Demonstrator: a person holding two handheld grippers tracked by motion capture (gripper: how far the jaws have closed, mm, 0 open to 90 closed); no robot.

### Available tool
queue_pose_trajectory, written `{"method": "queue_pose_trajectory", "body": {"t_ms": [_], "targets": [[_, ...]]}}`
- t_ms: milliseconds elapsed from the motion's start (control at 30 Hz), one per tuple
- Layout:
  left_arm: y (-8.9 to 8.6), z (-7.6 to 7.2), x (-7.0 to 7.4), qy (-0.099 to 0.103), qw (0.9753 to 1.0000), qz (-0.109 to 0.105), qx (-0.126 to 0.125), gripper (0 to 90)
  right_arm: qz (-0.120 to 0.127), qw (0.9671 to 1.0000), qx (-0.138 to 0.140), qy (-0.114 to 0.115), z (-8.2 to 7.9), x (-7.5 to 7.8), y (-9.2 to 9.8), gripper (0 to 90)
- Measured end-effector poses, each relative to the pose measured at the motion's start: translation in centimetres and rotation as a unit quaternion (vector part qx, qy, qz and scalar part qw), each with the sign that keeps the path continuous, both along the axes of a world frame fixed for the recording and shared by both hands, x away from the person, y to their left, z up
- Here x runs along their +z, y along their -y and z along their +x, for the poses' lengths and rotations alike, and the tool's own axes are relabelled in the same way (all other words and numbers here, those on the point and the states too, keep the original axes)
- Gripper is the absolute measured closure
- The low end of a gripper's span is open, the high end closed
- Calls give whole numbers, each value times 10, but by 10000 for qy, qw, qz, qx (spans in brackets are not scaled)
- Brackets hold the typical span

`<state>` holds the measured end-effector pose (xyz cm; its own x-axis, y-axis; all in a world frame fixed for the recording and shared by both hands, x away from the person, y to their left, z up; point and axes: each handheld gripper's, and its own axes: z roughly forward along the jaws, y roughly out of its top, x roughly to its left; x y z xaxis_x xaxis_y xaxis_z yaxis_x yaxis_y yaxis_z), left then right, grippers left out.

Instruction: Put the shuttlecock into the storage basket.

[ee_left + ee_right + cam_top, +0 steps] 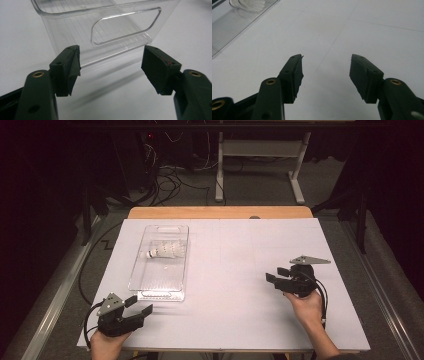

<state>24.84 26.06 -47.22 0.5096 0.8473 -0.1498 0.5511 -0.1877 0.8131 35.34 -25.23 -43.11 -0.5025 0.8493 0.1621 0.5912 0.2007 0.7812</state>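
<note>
Shuttlecocks [164,250], white and stacked into one another, lie on their side inside a clear plastic bin [150,277] that sits on the left half of the white worktop [235,270], its long axis running away from the person. The stack rests in the far half of the bin, cork end pointing left, and a corner of it also appears at the top left of the right gripper view [249,4]. The left gripper [137,306] sits near the front left corner of the worktop, held in the person's left hand [107,340], just short of the bin's near end and slightly left of it. Its jaws stand wide apart and hold nothing; in the left gripper view they frame the bin's near end wall [105,27], with its oblong handle cut-out [125,26] between and above them, the jaws not touching the plastic. The right gripper [276,273] is on the right half of the worktop, well apart from the bin, held in the right hand [306,307], its grey three-cornered plate uppermost and its jaws pointing left toward the middle of the worktop. Its jaws are likewise spread wide and empty, with bare white surface between them in the right gripper view.
</note>
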Motion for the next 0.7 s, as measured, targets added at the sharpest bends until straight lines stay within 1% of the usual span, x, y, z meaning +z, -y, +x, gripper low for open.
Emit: {"method": "queue_pose_trajectory", "body": {"t_ms": [167, 233, 400, 700], "targets": [[0, 0, 0, 0, 10000, 0, 1, 324, 33, 10000, -24, 34, -4, 0, 6, 441], [0, 0, 0, -3, 10000, 7, 0, 323, 103, 9999, -62, 22, -5, -1, 9, 440], [0, 0, 0, -1, 10000, 4, 3, 323, 130, 9998, -103, 88, -9, -2, 18, 432], [0, 0, 0, -2, 10000, 4, 6, 323, 210, 9995, -225, 71, -16, -5, 30, 421]]}}
